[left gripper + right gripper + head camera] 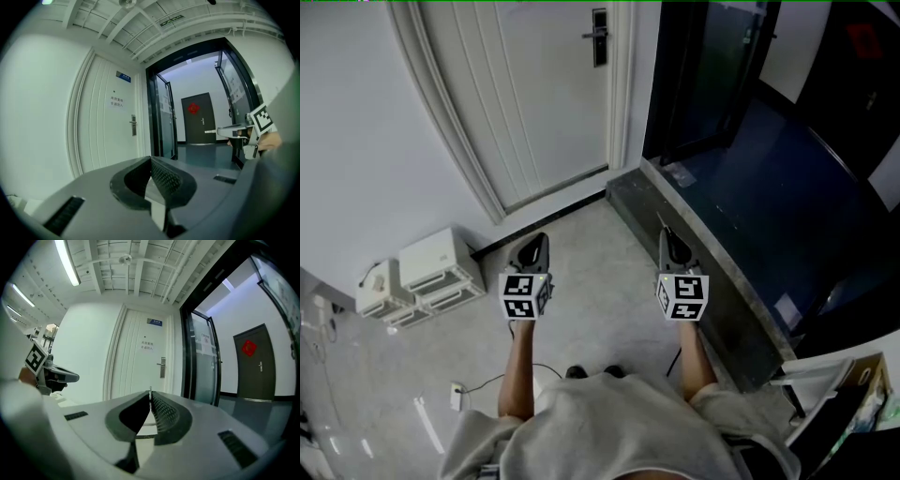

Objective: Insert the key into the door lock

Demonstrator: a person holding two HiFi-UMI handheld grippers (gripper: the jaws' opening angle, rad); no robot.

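Right tool level, jaws pressed together on thin pale metal key, only a sliver of the blade showing edge-on above the tips. Left tool closed tip to tip as well, nothing between its ridged pads. Both side by side at lower centre of the head view, apart from each other, black-and-white marker cubes at their rear ends.

Ahead of the key and well apart from it, upright grey metal lock plate with lever handle on tall white panelled door; same lock at upper middle of the head view. Small blue sign and printed notice higher on the door, too small to read.

Right of the door, black-framed glass doorway; beyond it, at right of the right gripper view, dark door with red ornament.

Below, pale speckled floor, dark stone threshold along its right edge, white boxes against the wall at left of the head view.
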